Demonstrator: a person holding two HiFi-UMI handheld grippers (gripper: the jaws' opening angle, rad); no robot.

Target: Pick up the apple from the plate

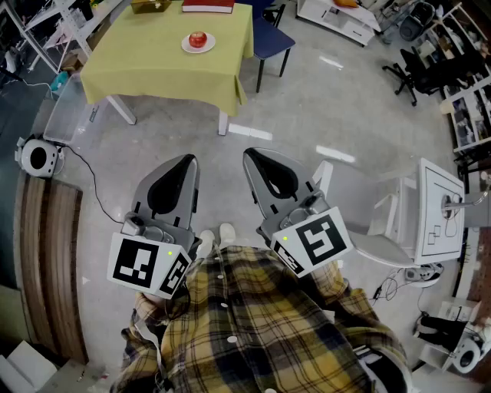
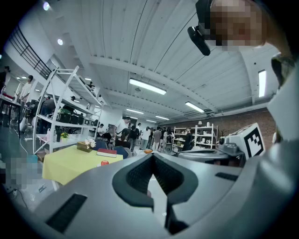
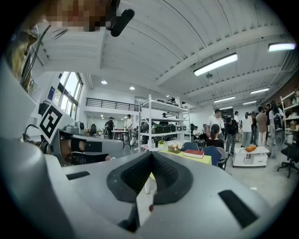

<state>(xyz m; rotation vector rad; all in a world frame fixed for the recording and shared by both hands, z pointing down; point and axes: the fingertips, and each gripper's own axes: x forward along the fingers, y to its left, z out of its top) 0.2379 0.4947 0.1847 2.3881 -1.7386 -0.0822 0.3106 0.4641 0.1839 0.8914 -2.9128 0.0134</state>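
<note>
Both grippers, left [image 1: 182,163] and right [image 1: 255,158], are pinched shut and empty at waist level. Probably just waiting, since the apple [image 1: 197,39] sits on its plate [image 1: 186,47], well ahead on the table [image 1: 153,69].

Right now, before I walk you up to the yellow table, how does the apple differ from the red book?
The apple is round and small; the red book is flat, rectangular and wider. The apple sits on a white plate; the red book lies straight on the yellow-clothed table. The apple is closer to the table's near edge, the red book at its far edge. Both are red and share that table.
</note>
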